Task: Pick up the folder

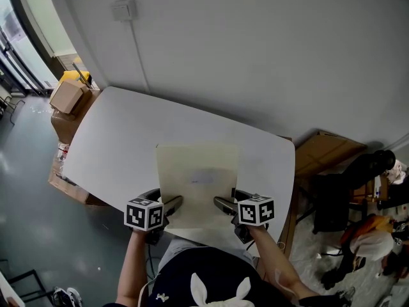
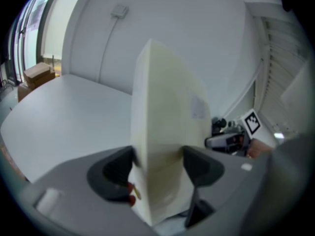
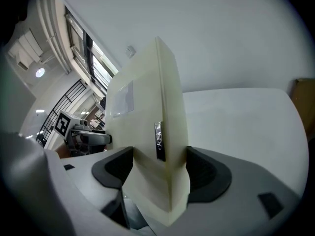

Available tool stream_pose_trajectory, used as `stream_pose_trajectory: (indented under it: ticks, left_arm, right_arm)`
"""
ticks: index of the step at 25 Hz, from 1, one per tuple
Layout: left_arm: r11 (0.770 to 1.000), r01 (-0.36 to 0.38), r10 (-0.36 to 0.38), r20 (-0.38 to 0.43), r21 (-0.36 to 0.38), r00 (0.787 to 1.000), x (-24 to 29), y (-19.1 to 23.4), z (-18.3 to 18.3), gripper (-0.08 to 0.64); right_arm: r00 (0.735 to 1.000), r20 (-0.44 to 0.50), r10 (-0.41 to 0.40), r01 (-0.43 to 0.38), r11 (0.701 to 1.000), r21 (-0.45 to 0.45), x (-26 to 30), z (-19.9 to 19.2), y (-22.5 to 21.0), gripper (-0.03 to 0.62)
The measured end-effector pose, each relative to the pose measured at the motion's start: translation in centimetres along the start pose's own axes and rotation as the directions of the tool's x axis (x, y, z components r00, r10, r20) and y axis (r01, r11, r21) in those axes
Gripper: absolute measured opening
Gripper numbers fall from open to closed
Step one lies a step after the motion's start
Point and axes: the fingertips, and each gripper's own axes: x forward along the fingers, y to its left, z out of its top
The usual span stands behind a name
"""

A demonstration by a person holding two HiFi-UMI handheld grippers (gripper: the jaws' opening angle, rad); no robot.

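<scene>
The left gripper [image 1: 174, 201] is clamping the left edge of the cream folder [image 1: 198, 165], its 2 jaws pressing on both faces, and the right gripper [image 1: 222, 203] is gripping the opposite edge the same way. The folder is stretching between the 2 grippers over the near edge of the white table [image 1: 115, 139], its near end reaching past that edge toward the person. A pale label [image 1: 203, 178] is showing on its upper face.

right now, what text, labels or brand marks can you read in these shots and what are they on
"deli", probably, sideways on the small metal badge on the folder edge, right gripper view.
Pale label on the folder's face: too blurred to read.
Marker cubes: square patterns only, no words.
</scene>
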Motion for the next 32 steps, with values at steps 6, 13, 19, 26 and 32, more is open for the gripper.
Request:
stream_pose_trajectory:
  ticks: [6,13,19,26,32]
  left_arm:
    - [0.999,-0.019,0.017,0.071,0.034,0.997,-1.7,-0.9,1.2,0.316]
    - [0.999,-0.006,0.001,0.149,0.034,0.989,-3.2,-1.8,1.8,0.316]
    - [0.999,-0.017,0.006,0.207,0.050,0.978,-4.7,-2.8,2.5,0.316]
    - [0.996,-0.032,0.004,0.310,0.085,0.951,-7.3,-4.7,4.0,0.316]
    - [0.993,-0.039,-0.003,0.351,0.111,0.936,-8.8,-5.7,4.4,0.316]
  right_arm:
    - [0.998,0.064,0.015,-0.014,1.000,-0.011,-1.2,0.9,1.2,0.302]
    - [0.991,0.131,0.008,-0.001,0.999,-0.054,-2.8,1.9,2.5,0.302]
    - [0.983,0.181,0.010,0.004,0.997,-0.076,-4.2,2.6,3.7,0.302]
    - [0.964,0.265,0.021,0.003,0.996,-0.090,-6.8,3.7,5.4,0.302]
    - [0.953,0.302,0.033,0.008,0.991,-0.133,-8.1,4.2,6.6,0.302]
